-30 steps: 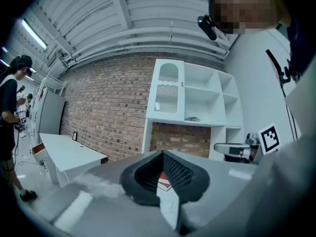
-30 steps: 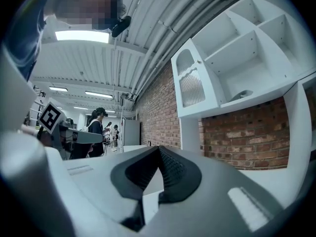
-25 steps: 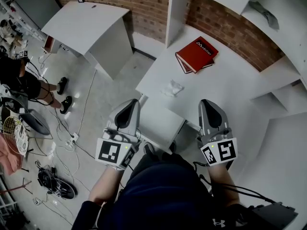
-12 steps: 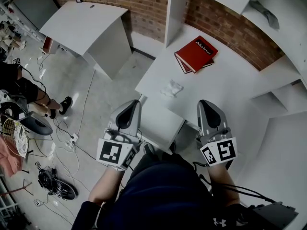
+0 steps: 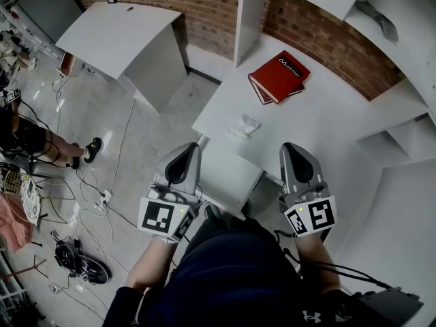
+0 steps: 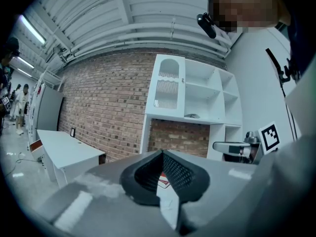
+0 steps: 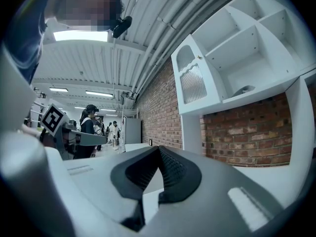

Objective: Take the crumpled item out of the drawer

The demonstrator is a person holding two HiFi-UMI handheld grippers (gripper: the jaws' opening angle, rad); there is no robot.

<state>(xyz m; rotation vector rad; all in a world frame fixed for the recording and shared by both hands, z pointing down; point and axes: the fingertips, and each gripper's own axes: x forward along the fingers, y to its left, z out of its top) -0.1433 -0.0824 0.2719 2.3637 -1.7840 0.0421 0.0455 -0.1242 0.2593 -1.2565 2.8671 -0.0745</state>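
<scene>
Seen from the head, the crumpled item (image 5: 243,125) lies on the white desk (image 5: 334,118) near its front edge, with a red book (image 5: 279,77) at 1 o'clock from it. The left gripper (image 5: 189,148) sits at 7 o'clock and the right gripper (image 5: 293,147) at 5 o'clock of the crumpled item, both apart from it. Each claw is closed tip to tip on nothing, and the drawer (image 5: 228,176) juts out between them.

Red books (image 5: 278,78) stacked on white bench (image 5: 327,125), near brick wall (image 5: 204,5). Second white bench (image 5: 116,39) at left. Cables (image 5: 95,206) strewn over floor (image 5: 139,131). Gray object (image 5: 375,18) on shelf.
</scene>
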